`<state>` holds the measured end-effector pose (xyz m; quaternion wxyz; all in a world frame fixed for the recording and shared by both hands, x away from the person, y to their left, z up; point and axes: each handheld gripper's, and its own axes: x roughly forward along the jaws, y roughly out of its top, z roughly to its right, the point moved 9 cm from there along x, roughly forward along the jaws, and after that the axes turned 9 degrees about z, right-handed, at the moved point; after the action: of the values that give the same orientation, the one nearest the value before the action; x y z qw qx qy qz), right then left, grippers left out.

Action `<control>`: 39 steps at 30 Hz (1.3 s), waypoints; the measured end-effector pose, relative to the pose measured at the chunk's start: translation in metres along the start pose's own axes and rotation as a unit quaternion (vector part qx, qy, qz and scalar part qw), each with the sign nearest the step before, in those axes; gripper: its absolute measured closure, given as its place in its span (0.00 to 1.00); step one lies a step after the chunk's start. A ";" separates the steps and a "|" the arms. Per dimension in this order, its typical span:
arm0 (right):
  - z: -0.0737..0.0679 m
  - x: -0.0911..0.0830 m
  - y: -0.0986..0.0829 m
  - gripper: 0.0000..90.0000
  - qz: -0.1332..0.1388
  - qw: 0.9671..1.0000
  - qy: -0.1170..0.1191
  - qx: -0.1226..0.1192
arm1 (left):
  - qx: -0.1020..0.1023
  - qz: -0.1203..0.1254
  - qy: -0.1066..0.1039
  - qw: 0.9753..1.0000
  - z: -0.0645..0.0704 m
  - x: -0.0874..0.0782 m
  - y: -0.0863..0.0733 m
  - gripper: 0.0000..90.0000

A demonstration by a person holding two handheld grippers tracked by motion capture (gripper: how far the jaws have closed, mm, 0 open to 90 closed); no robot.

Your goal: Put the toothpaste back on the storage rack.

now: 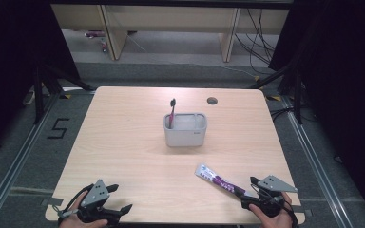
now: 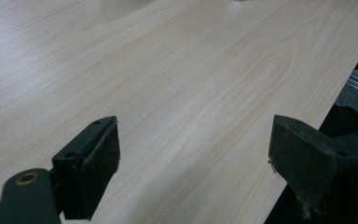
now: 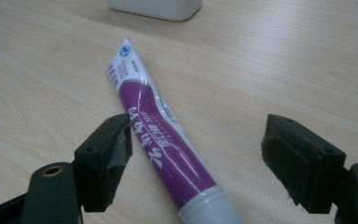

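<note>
A purple and white toothpaste tube (image 1: 217, 178) lies flat on the wooden table (image 1: 123, 142) at the front right, its cap end toward me. My right gripper (image 1: 248, 192) stands open around that cap end. In the right gripper view the tube (image 3: 163, 140) lies between the jaws of the right gripper (image 3: 198, 129), close to the left one. A pale grey holder (image 1: 185, 129) stands mid-table with a dark-headed toothbrush (image 1: 171, 111) upright in its left side. My left gripper (image 1: 122, 198) is open at the front left, and in its own view the left gripper (image 2: 193, 140) has only bare wood between its jaws.
A round cable hole (image 1: 212, 100) sits near the table's far edge. The holder's base (image 3: 156, 7) shows beyond the tube. Black curtains flank the table and wooden furniture legs stand on the floor behind. The table's front edge runs right under both grippers.
</note>
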<state>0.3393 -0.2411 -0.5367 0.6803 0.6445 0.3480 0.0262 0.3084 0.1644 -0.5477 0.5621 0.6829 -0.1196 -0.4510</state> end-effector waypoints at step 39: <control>-0.037 0.031 0.010 0.50 -0.187 0.963 0.047 -0.188 | -0.015 0.001 -0.006 1.000 0.003 0.000 -0.003 0.18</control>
<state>0.3474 -0.1927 -0.5388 0.7647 0.4268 0.4828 -0.0058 0.3048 0.1634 -0.5502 0.5717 0.6716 -0.1167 -0.4565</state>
